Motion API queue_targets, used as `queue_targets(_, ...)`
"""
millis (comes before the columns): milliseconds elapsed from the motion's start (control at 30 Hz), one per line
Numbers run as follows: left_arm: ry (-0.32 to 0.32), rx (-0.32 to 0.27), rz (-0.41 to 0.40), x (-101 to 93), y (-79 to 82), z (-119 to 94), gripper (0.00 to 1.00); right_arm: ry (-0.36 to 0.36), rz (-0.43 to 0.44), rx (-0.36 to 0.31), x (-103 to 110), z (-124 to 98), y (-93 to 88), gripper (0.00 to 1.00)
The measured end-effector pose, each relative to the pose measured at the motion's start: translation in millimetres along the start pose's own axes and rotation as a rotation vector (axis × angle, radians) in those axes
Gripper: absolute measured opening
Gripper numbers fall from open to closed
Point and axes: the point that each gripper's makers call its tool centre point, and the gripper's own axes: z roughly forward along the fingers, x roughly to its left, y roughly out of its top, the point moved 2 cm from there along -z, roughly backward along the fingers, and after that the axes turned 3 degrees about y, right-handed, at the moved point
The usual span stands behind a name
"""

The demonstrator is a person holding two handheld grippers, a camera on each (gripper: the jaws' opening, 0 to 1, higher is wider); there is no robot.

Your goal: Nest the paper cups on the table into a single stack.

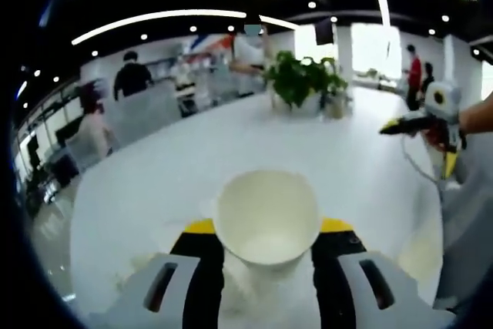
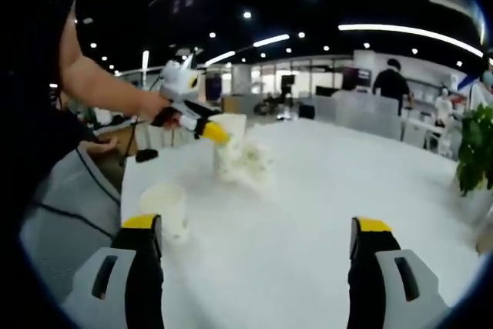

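A white paper cup sits between the yellow-tipped jaws of my left gripper, mouth up, and the jaws are shut on its sides. In the right gripper view the same cup stands on the white table, with the left gripper clamped on it. More white cups lie blurred just beside it. A single cup stands close to the left jaw of my right gripper, which is wide open and holds nothing. The right gripper hangs above the table at the right.
A potted plant stands at the far end of the table, and its leaves show at the right. A person's forearm holds the left gripper. People and desks fill the office behind.
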Motion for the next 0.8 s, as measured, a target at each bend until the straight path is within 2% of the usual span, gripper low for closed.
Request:
queue_targets(100,-0.004,-0.004,0.006,0.1,9.4,-1,0.42,-0.023,0.01,-0.018,-2,-6,3.3,1.0)
queue_targets(167,0.015,0.021,0.027,3.4,8.8,-2,0.42,-0.034,0.019,-0.025,-3,-8,4.1,1.0)
queue_targets(333,0.008,0.015,0.017,5.1,14.3,-4,0.42,-0.046,0.024,-0.029,-4,-11,2.7,1.0)
queue_targets(500,0.012,0.035,0.024,6.4,11.4,-8,0.42,-0.045,0.018,-0.028,-5,-13,2.3,1.0)
queue_targets(667,0.016,0.027,0.018,5.3,14.4,-13,0.42,-0.048,0.039,-0.041,-3,-15,4.0,1.0)
queue_targets(800,0.01,0.02,0.028,0.1,18.2,-16,0.42,-0.051,0.02,-0.021,-1,-15,-0.4,1.0)
